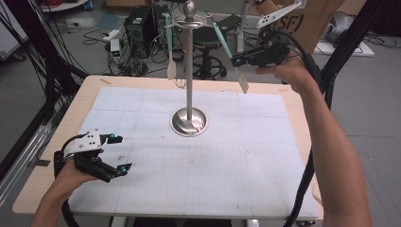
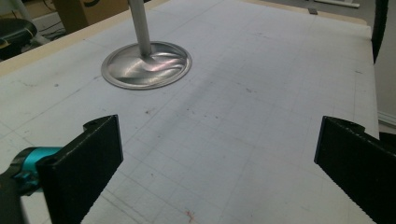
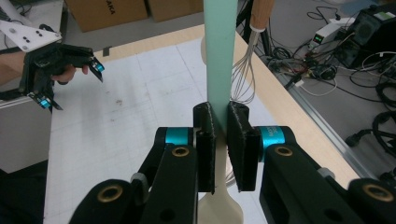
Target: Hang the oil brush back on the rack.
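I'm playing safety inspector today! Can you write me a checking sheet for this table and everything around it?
Surface: white gridded mat on a wooden table, with a few small dark marks.
Job's things: metal stand with a round base; a mint-handled spatula and a whisk hang from it; a second mint-handled spatula is in the right gripper.
Clutter: nothing seen on the mat.
Grippers: right gripper shut on the second spatula's handle, raised beside the stand's top; left gripper open, low over the mat.
Cables: a thick black cable trails along the right arm.
Surroundings: floor cables, electronics boxes, cardboard boxes.
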The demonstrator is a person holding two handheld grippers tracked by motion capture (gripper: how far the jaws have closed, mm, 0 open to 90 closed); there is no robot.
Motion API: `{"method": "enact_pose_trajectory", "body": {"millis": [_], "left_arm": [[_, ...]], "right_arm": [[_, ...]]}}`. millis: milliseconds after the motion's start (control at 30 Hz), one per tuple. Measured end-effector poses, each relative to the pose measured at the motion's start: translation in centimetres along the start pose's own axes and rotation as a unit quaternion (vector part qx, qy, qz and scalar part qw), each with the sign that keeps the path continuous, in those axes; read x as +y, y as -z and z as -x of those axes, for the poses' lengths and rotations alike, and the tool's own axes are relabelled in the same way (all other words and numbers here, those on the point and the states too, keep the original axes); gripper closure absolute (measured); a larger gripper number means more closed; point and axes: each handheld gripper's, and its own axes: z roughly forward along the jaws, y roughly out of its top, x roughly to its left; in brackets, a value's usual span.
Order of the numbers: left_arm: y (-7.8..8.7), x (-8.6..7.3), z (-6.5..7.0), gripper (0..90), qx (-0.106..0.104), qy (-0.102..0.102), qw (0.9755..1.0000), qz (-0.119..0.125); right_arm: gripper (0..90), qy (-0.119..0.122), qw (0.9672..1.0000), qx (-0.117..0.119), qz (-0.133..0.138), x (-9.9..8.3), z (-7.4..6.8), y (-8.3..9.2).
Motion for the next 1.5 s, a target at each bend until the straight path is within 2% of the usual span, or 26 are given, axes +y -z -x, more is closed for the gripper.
{"method": "enact_pose_trajectory", "body": {"millis": [267,1000,1033,1067,1133,1167,1233,1300,1367,1433,1467,1500], "left_arm": [[0.0,0.0,0.0,1.7,0.001,-0.002,1.0000,-0.002],[0.0,-0.2,-0.2,1.7,0.000,0.003,1.0000,0.000],[0.0,-0.2,-0.2,1.7,0.000,0.004,1.0000,-0.001],[0.0,-0.3,-0.2,1.7,0.002,0.005,1.0000,-0.002],[0.1,-0.3,-0.2,1.7,0.002,0.004,1.0000,-0.001],[0.1,-0.3,-0.2,1.7,0.001,0.005,1.0000,0.003],[0.2,-0.3,-0.2,1.7,0.000,0.006,1.0000,0.004],[0.3,-0.3,-0.3,1.7,0.002,0.008,0.9999,0.006],[0.3,-0.3,-0.3,1.7,0.002,0.009,0.9999,0.008],[0.4,-0.3,-0.3,1.7,0.005,0.008,0.9999,0.007],[0.4,-0.3,-0.4,1.7,0.005,0.007,0.9999,0.007],[0.4,-0.3,-0.3,1.7,0.004,0.007,0.9999,0.007]], "right_arm": [[81.6,0.002,1.0000,0.002,-0.007,0.1,0.0,-0.8],[79.6,0.004,0.9999,0.014,-0.001,0.7,0.4,-3.6],[77.3,0.000,0.9999,0.013,0.001,0.7,0.4,-3.6],[67.6,-0.003,0.9997,0.024,0.005,0.7,0.3,-3.8],[52.4,-0.001,0.9996,0.028,0.003,0.7,0.3,-4.0],[50.2,-0.006,0.9995,0.030,-0.003,0.6,0.2,-4.1],[40.3,-0.005,0.9997,0.020,-0.015,0.6,0.1,-4.4],[24.2,-0.016,0.9993,0.021,-0.025,0.4,0.0,-4.6],[11.7,-0.020,0.9992,0.007,-0.035,0.2,-0.2,-4.7],[7.1,-0.021,0.9991,0.007,-0.036,-0.3,-0.6,-4.6],[1.0,-0.018,0.9993,0.004,-0.033,-0.5,-0.8,-4.5],[0.0,-0.019,0.9994,0.002,-0.031,-0.8,-1.0,-4.3]]}}
